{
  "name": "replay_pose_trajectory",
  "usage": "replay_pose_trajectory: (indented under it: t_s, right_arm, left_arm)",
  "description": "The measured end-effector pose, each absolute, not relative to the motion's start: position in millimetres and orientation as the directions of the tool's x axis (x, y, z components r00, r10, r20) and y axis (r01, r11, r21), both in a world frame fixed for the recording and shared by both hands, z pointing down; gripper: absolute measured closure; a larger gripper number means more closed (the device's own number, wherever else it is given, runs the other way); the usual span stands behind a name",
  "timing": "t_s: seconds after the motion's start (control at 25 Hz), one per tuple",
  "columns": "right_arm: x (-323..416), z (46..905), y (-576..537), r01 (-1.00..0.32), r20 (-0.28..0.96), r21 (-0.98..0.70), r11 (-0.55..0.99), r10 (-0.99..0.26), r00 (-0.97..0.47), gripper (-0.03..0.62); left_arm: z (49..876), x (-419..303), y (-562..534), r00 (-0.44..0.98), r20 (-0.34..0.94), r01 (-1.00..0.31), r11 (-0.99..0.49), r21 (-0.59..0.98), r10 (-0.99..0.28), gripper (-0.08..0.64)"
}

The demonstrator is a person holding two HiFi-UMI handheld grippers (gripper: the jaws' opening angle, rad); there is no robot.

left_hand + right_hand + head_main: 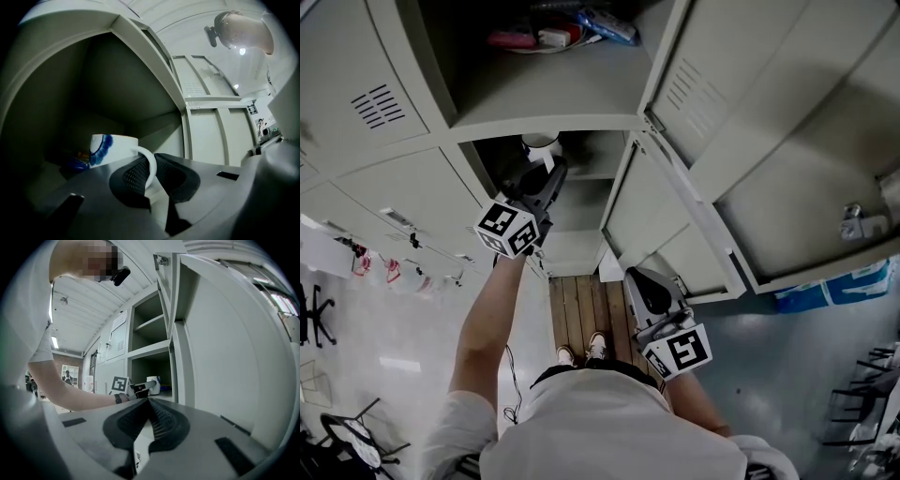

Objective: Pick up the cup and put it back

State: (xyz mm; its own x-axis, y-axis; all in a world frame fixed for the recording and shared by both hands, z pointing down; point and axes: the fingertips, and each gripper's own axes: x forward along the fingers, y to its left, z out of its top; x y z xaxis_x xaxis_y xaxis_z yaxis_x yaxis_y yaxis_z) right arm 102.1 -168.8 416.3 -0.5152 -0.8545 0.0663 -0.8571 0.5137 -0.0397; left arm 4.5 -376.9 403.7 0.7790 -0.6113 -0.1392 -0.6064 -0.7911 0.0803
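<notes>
A white cup [112, 147] with a blue pattern stands upright inside a middle locker compartment, handle toward me. In the left gripper view my left gripper [152, 161] has its two dark pads pressed on either side of the cup's white handle [151, 164]. From the head view the left gripper [546, 171] reaches into that compartment, and the cup [542, 142] shows just beyond its tips. The right gripper view shows the same cup [153, 384] and left gripper [140, 387] from the side. My right gripper [645, 281] hangs low outside the lockers, its pads [149, 401] together, holding nothing.
Grey locker doors [769, 141] stand open on the right, and a lower door [652, 216] swings out beside the compartment. The shelf above holds red and blue items [553, 36]. A small blue object [77, 164] lies left of the cup. Wooden boards [581, 309] lie underfoot.
</notes>
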Motion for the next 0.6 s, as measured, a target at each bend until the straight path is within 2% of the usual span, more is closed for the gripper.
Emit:
replay_pose_trajectory:
  t_s: [0.6]
  right_arm:
    - [89, 411, -174, -0.840, 0.055, -0.032, 0.542, -0.838, -0.543, 0.575]
  left_arm:
    - [383, 8, -339, 0.834, -0.141, -0.541, -0.841, -0.022, -0.533, 0.511]
